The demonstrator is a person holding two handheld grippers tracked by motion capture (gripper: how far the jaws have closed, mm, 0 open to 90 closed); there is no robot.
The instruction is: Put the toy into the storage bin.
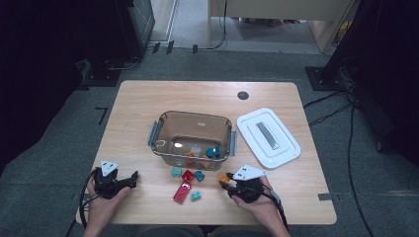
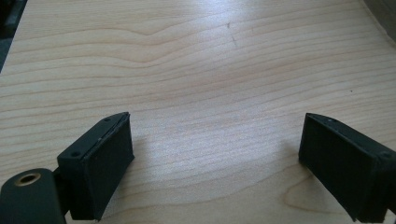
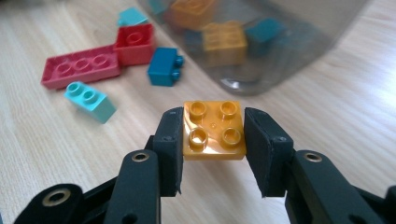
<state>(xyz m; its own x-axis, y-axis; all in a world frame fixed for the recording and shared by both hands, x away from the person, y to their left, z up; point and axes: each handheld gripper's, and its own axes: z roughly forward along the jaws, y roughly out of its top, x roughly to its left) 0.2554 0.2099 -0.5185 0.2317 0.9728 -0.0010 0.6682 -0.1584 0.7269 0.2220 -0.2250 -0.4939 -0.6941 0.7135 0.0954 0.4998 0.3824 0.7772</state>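
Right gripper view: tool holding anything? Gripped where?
Yes. The right tool is shut on the orange four-stud brick, clamped by its two opposite side faces, studs up. The left tool is open and holds nothing.

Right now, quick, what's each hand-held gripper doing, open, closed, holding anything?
Left hand-held gripper: open, nothing between its jaws, bare table beneath.
Right hand-held gripper: closed on the orange four-stud brick.
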